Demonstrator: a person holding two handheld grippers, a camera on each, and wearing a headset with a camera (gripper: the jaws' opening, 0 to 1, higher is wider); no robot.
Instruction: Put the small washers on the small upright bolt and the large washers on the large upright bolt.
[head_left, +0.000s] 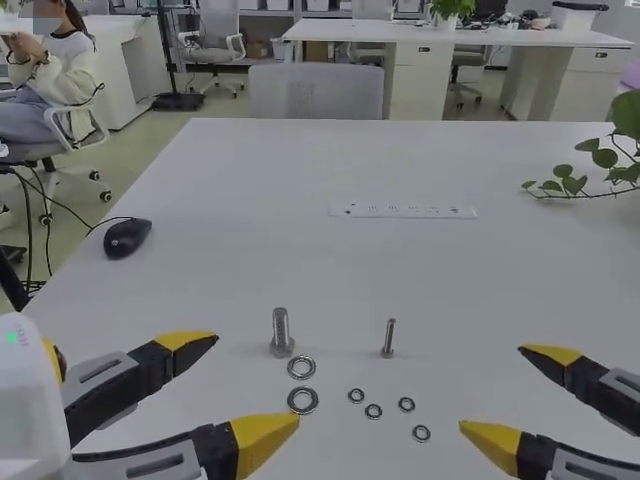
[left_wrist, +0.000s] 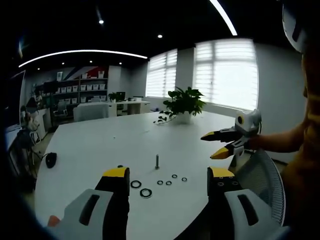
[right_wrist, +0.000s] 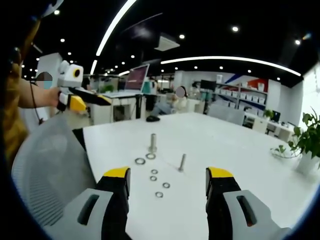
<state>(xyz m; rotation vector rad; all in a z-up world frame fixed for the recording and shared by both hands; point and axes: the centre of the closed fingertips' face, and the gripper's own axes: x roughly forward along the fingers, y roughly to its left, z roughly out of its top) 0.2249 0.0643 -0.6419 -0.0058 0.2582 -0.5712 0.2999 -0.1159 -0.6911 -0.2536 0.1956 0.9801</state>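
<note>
The large upright bolt (head_left: 281, 333) and the thin small bolt (head_left: 388, 338) stand on the white table (head_left: 300, 230). Two large washers (head_left: 302, 400) lie flat just in front of the large bolt. Several small washers (head_left: 373, 411) lie scattered in front of the small bolt. My left gripper (head_left: 240, 385) hovers open at the lower left, level with the large washers, and holds nothing. My right gripper (head_left: 497, 392) is open and empty at the lower right. The right gripper view looks across both bolts (right_wrist: 153, 142) (right_wrist: 182, 162), and the left gripper view has the small bolt (left_wrist: 157, 161) ahead.
A black mouse (head_left: 127, 237) lies at the table's left edge, with a white power strip (head_left: 403, 210) mid-table and plant leaves (head_left: 590, 170) at the far right. A grey chair (head_left: 315, 92) stands behind the table. A person (head_left: 50, 70) sits at far left.
</note>
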